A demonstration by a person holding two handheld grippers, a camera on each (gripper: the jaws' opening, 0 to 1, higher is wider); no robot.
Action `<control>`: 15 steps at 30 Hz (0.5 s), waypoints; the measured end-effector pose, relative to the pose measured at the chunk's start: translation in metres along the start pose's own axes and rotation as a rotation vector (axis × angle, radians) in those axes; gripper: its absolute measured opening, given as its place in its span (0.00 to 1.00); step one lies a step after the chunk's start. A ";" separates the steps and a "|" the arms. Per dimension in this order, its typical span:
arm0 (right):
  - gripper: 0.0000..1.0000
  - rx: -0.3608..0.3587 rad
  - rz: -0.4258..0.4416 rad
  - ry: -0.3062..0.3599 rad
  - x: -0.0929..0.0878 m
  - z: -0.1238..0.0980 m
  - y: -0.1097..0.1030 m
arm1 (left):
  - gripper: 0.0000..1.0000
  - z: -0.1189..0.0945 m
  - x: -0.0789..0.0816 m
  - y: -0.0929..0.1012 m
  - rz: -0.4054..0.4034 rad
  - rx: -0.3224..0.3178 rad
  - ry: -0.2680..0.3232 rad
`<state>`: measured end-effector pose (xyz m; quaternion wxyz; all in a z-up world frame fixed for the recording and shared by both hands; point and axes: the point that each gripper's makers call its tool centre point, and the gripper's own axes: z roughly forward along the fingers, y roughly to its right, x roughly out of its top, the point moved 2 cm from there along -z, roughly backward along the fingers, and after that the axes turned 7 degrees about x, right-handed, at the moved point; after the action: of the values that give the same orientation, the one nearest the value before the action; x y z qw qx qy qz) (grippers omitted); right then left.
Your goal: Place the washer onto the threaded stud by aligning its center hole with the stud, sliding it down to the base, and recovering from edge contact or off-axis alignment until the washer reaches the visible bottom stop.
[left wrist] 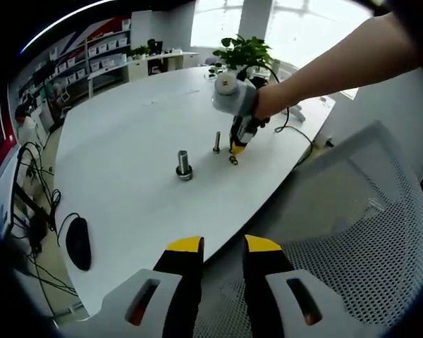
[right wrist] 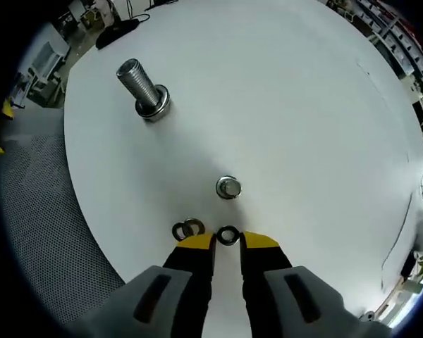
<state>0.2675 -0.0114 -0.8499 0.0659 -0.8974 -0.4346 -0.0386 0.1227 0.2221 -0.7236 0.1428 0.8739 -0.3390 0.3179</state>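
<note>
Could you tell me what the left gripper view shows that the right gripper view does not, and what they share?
The left gripper view alone has the person's hand holding the right gripper over the table, a potted plant, a black mouse and a mesh chair.

The right gripper view alone has two overlapping washers beside that gripper's jaws and one washer between their tips.

Both have the white table, the large threaded stud and the small stud.

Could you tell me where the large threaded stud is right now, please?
In the right gripper view the large threaded stud stands upper left on the white table, beyond the small stud.
</note>
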 end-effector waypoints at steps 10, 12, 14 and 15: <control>0.15 -0.073 -0.054 -0.037 0.004 0.003 -0.003 | 0.19 0.000 0.000 -0.001 0.002 0.008 -0.003; 0.15 -0.076 -0.058 -0.039 0.004 0.003 -0.004 | 0.19 -0.001 0.001 -0.002 -0.004 0.014 0.007; 0.15 -0.067 -0.031 -0.031 0.003 0.003 -0.001 | 0.19 -0.001 0.001 -0.002 -0.004 0.013 0.002; 0.15 -0.058 -0.003 -0.014 0.002 0.002 -0.001 | 0.19 0.000 0.000 -0.001 0.003 0.012 -0.002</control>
<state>0.2682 -0.0091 -0.8511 0.0366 -0.8985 -0.4352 -0.0451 0.1236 0.2233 -0.7234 0.1369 0.8744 -0.3387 0.3194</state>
